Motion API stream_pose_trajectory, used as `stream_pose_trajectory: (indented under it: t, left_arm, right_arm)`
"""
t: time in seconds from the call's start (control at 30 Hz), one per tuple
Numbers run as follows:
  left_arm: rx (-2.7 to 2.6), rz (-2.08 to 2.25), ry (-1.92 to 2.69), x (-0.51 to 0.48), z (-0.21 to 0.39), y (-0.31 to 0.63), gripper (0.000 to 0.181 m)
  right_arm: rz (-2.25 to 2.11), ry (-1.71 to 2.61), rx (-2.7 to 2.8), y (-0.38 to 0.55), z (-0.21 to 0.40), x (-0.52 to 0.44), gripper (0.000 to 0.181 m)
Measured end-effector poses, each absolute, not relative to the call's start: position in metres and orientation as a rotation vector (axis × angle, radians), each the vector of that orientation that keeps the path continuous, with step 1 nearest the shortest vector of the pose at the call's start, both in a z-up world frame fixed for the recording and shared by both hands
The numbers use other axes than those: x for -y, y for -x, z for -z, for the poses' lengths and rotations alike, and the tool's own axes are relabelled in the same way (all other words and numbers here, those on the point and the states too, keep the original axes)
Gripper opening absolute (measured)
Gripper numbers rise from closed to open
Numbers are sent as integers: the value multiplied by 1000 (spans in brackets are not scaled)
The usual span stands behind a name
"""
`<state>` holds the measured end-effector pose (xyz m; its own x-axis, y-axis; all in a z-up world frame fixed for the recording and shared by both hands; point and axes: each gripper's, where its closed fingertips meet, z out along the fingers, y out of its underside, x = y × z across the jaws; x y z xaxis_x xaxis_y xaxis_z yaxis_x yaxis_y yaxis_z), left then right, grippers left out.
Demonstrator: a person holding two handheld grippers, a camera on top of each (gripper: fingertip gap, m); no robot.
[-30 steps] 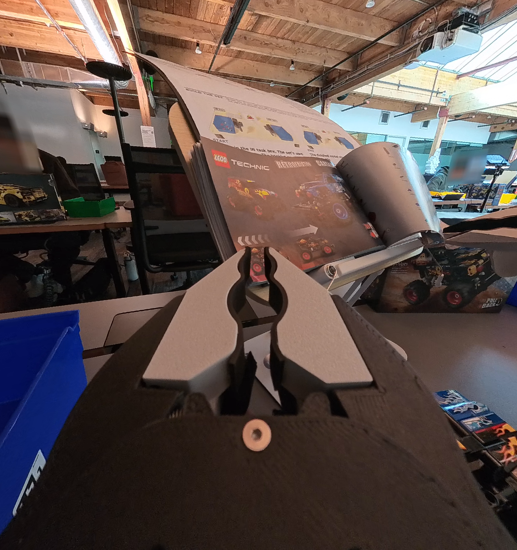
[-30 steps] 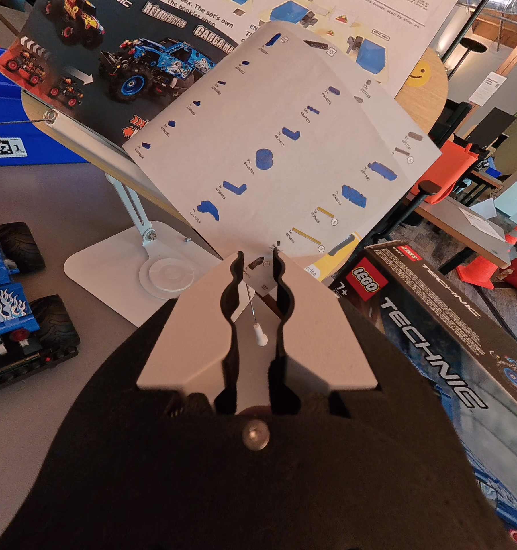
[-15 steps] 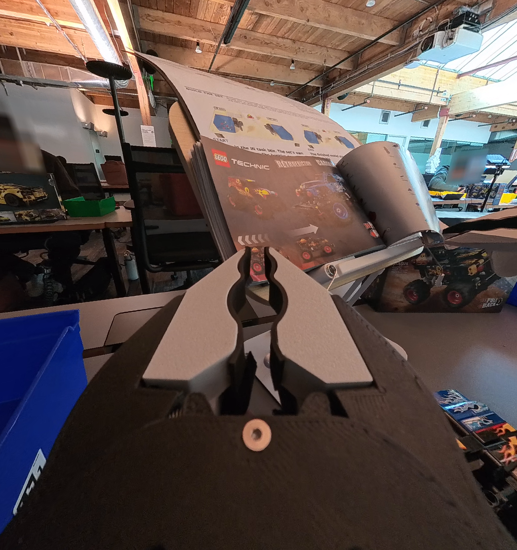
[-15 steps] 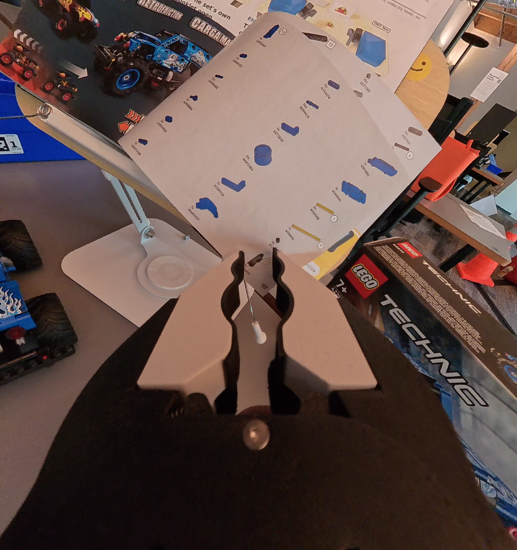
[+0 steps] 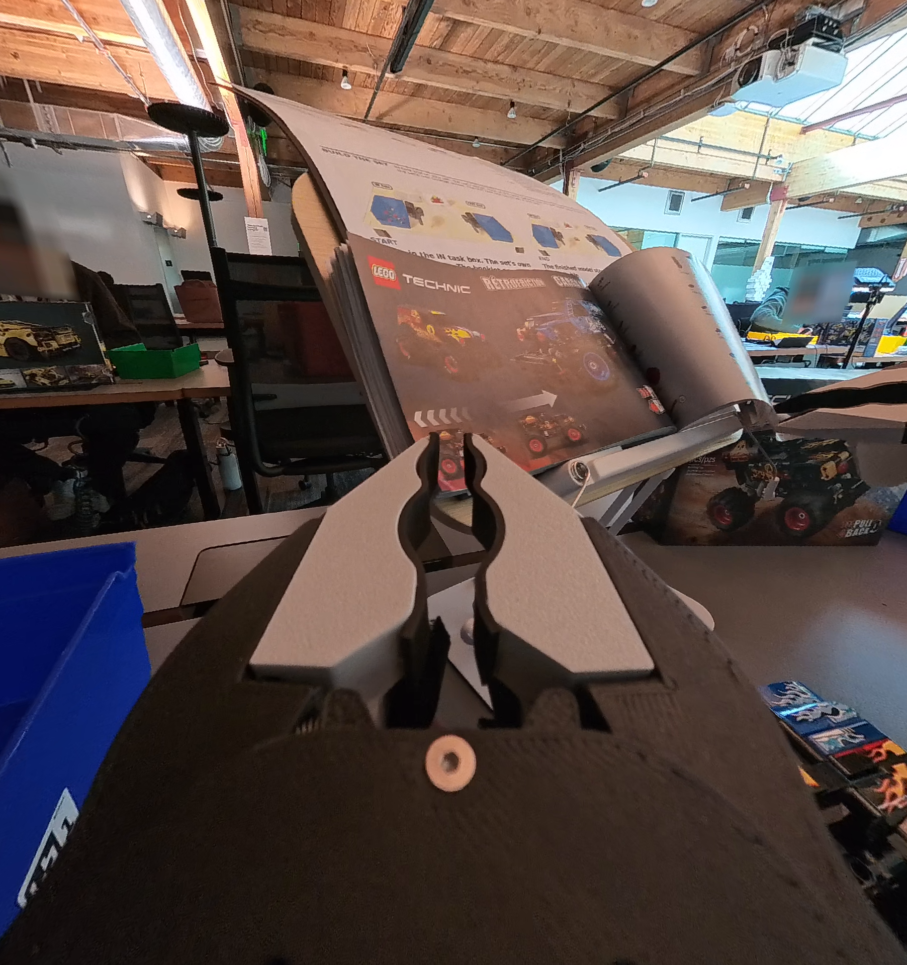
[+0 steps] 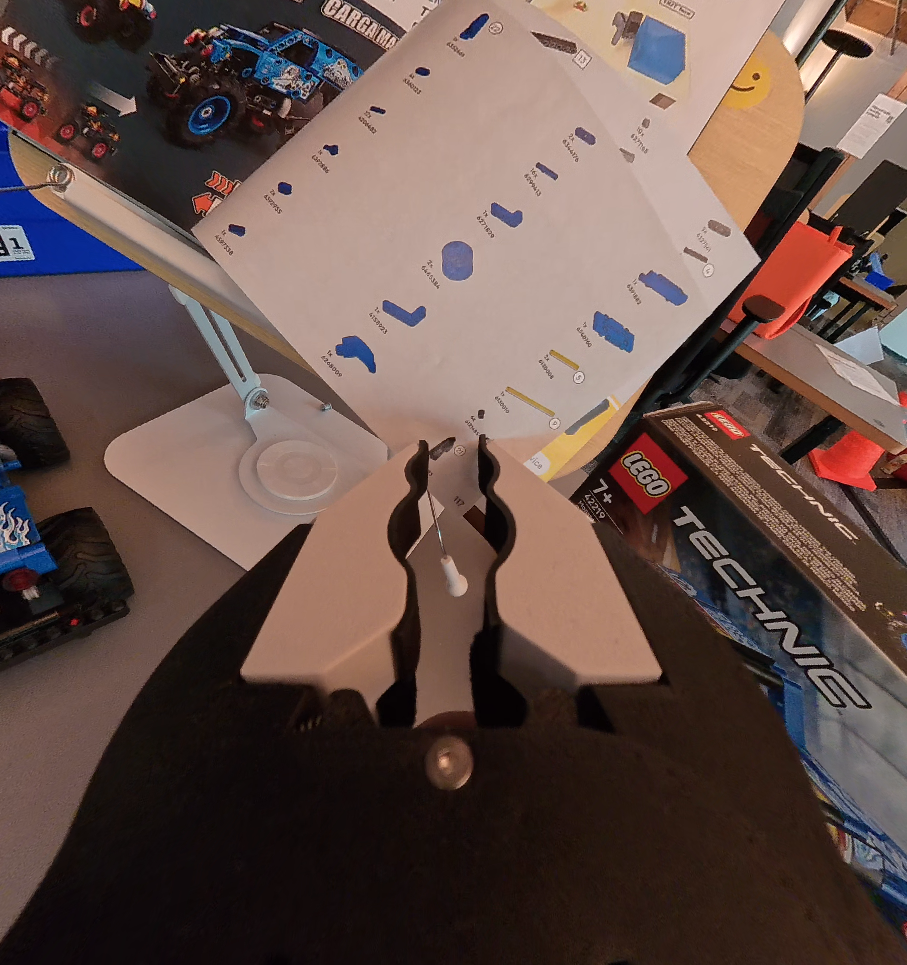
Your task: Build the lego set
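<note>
My work surface is a grey table (image 6: 101, 324). Resting directly on it: the white base plate of the book stand (image 6: 190, 470) near the table's middle; the blue bin (image 5: 49, 705) toward the left edge; my built blue monster truck (image 6: 18, 548) in front of the stand; and the Lego set box (image 6: 806, 600) toward the right edge. A second truck box (image 5: 765, 491) stands behind the stand, toward the far edge.

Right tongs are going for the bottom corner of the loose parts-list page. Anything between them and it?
Yes. The stand's thin wire page clip, white-tipped, lies in the gap of the right tongs, apparently across the page corner. Closing now would likely catch the wire too. Nothing else blocks it.
</note>
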<state>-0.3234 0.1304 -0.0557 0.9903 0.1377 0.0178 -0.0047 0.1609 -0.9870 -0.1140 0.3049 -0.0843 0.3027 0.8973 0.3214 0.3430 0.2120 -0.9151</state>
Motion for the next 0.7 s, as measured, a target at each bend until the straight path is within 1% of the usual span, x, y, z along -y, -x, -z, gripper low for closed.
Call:
stream_pose_trajectory:
  t: [0.7]
  left_arm:
    - [99, -108, 1413, -132, 56, 320, 8]
  right_arm:
    - [-586, 1375, 1265, 113, 87, -308, 17]
